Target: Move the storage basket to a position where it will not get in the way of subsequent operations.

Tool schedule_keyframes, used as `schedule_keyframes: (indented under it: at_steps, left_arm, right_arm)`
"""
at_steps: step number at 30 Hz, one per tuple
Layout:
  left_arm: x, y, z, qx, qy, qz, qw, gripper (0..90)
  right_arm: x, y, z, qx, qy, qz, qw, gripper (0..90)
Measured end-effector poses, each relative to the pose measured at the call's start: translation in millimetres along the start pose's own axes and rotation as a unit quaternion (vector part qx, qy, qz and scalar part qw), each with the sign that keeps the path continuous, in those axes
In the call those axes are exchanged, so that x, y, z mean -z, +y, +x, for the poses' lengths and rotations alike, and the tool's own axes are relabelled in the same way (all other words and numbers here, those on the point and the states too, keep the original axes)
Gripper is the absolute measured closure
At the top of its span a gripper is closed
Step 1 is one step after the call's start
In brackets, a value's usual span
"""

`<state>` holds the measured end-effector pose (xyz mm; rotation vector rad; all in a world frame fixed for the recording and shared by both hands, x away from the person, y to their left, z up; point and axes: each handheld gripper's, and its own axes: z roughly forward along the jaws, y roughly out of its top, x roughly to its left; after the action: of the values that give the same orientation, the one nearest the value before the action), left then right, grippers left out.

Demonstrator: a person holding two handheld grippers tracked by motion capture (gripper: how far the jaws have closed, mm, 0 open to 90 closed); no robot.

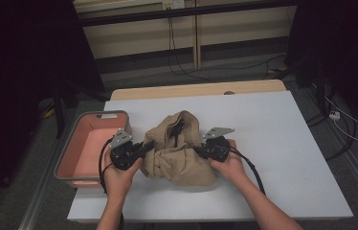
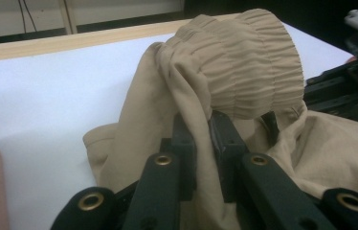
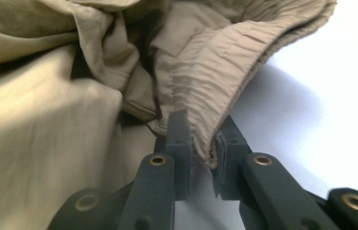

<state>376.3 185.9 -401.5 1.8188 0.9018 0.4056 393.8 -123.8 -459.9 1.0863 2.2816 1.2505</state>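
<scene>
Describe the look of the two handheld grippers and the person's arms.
Both the left gripper and the right gripper are black, each topped by a grey three-cornered plate and trailing a black cable. Their flat black jaws hang on linkages with brass-coloured rivets. The forearms are bare; no sleeves are visible.

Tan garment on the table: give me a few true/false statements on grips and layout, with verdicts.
1. The left gripper is shut on the tan garment. True.
2. The right gripper hangs open above the cloth. False: its jaws pinch the gathered elastic edge.
3. The garment lies inside the pink bin. False: it sits bunched on the white table, beside the bin.
4. The bin stands at the table's left edge in the high view. True.
5. The garment is spread flat. False: it is crumpled in a heap.
</scene>
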Motion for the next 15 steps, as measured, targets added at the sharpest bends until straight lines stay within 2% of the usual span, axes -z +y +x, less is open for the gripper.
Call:
schedule_keyframes:
  at_steps: [3, 8, 10, 15]
  left_arm:
    - [-2.2, -0.1, -0.9, 0.004, -0.005, -0.002, 1.0, 82.9]
    - [-8.2, 1.8, -4.8, 0.003, -0.01, -0.006, 0.9999, 83.4]
    - [-11.5, 2.6, -6.4, 0.004, -0.013, -0.01, 0.9999, 83.5]
    - [-20.4, 2.1, -8.3, 0.003, -0.013, -0.008, 0.9999, 84.2]
  right_arm:
    - [19.3, -6.7, -9.9, 0.0, -0.01, -0.006, 0.9999, 80.5]
    - [64.7, -21.0, -34.6, -0.011, -0.036, -0.028, 0.9989, 80.7]
    - [78.7, -24.3, -40.3, -0.012, -0.044, -0.029, 0.9985, 80.6]
    - [112.8, -32.2, -52.7, -0.025, -0.062, -0.054, 0.9963, 80.6]
